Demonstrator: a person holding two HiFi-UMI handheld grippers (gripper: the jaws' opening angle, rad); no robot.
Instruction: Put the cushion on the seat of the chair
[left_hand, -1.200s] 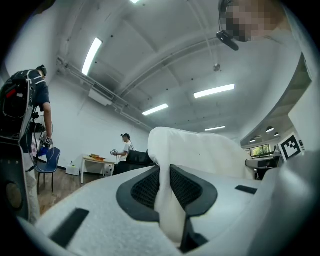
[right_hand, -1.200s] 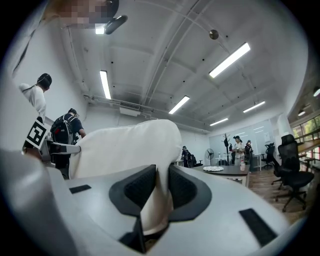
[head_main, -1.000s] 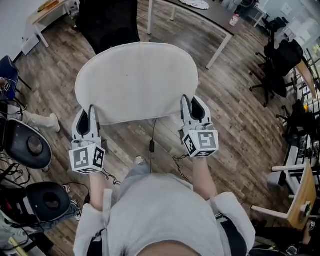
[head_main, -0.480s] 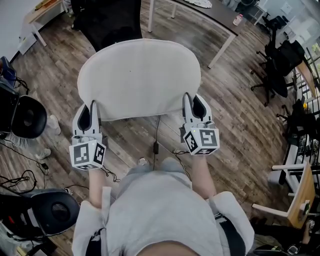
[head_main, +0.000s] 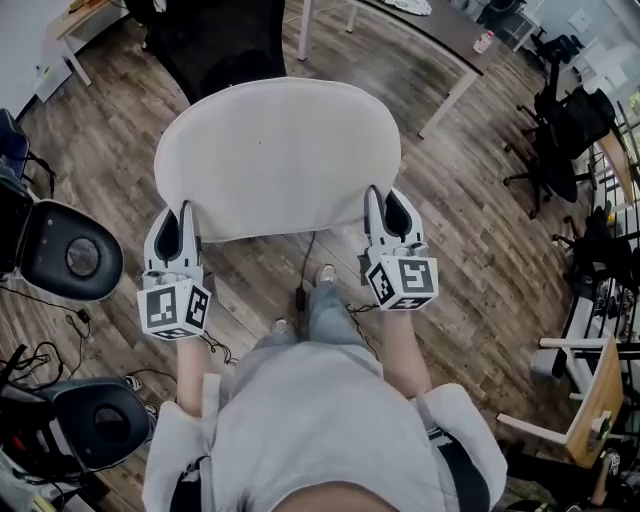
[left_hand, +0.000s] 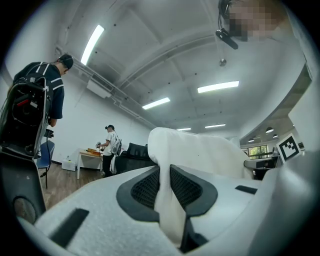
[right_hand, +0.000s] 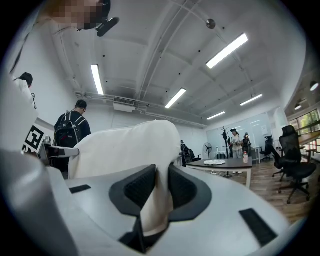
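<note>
Carried nearer the dark chair, the cushion stayed clenched in left claw and right claw, not yet placed.

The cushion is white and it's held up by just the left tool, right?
Not quite. The cushion is white, but both tools hold it: the left tool pinches its near left corner and the right tool pinches its near right corner. The head view shows both grips, and each gripper view shows white fabric clamped between its jaws.
</note>
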